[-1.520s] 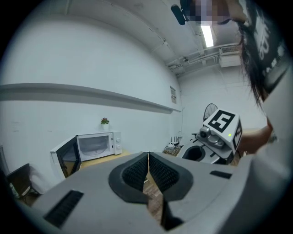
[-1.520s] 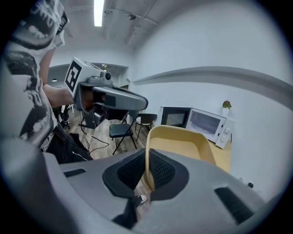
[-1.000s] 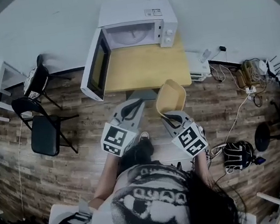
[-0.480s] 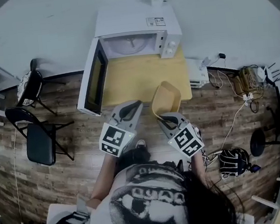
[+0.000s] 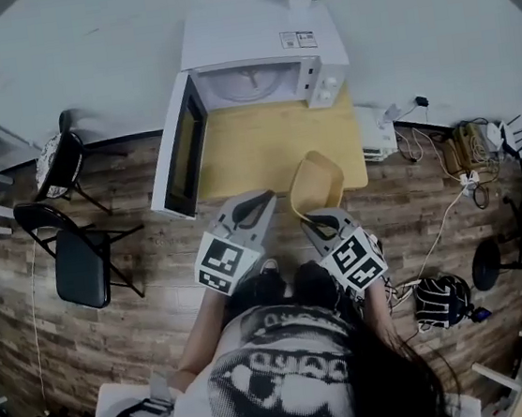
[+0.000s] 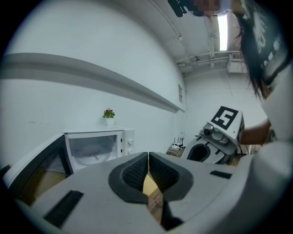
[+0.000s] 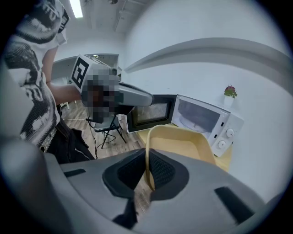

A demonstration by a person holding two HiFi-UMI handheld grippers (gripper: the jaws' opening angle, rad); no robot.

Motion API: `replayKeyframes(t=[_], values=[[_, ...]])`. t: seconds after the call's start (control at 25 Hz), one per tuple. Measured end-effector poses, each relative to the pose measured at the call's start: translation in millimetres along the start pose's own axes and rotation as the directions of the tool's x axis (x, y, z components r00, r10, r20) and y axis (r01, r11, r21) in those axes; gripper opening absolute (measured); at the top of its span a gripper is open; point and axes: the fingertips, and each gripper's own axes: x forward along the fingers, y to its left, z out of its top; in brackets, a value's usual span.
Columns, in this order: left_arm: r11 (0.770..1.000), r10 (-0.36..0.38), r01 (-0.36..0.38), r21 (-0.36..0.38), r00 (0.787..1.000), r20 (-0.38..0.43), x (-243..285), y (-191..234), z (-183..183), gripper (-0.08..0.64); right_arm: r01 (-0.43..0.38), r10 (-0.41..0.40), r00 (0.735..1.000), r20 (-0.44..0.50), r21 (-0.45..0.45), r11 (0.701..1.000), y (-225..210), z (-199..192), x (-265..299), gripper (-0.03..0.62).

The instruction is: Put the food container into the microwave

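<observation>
**Food container** (image 5: pixel 316 185): yellow, open-topped plastic tub with thin walls. Likely light and slightly flexible. Held in the air over the near edge of the counter (image 5: pixel 263 146), short of the open microwave (image 5: pixel 261 52).
**Right tongs** (image 7: pixel 147 170): clamped on the tub's near rim wall, a sound hold.
**Left tongs** (image 6: pixel 148 169): together, empty.

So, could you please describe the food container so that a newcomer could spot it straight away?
Find the white microwave, door open, on the wooden table by the wall. Near the table's front edge, the right gripper pinches the rim of the container. It is the only pale yellow, open-topped tub in the room, and the only thing either gripper holds.
</observation>
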Motion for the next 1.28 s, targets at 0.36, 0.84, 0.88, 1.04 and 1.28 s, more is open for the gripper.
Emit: replayKeyframes(t=[0.36,0.84,0.88,1.04,1.28], values=[[0.981,0.173,-0.177,-0.084,0.984,-0.045,-4,24,-26,0.006,-0.160,0.158,0.987,-0.027,-0.106,0.981,-22,1,32,0.028],[0.883,0.448,-0.449,-0.139,0.893,-0.036,31,63,-2,0.006,-0.332,0.321,0.943,-0.093,-0.360,0.872,-103,16,76,0.028],[0.879,0.456,-0.457,-0.139,0.889,-0.042,34,63,-1,0.006,-0.345,0.333,0.938,-0.097,-0.369,0.863,-107,15,82,0.028],[0.862,0.488,-0.494,-0.113,0.869,-0.078,39,64,-3,0.006,-0.394,0.373,0.918,-0.135,-0.416,0.819,-120,12,110,0.028],[0.828,0.549,-0.553,-0.093,0.833,-0.074,32,77,9,0.006,-0.382,0.343,0.923,-0.175,-0.525,0.761,-149,28,158,0.028]])
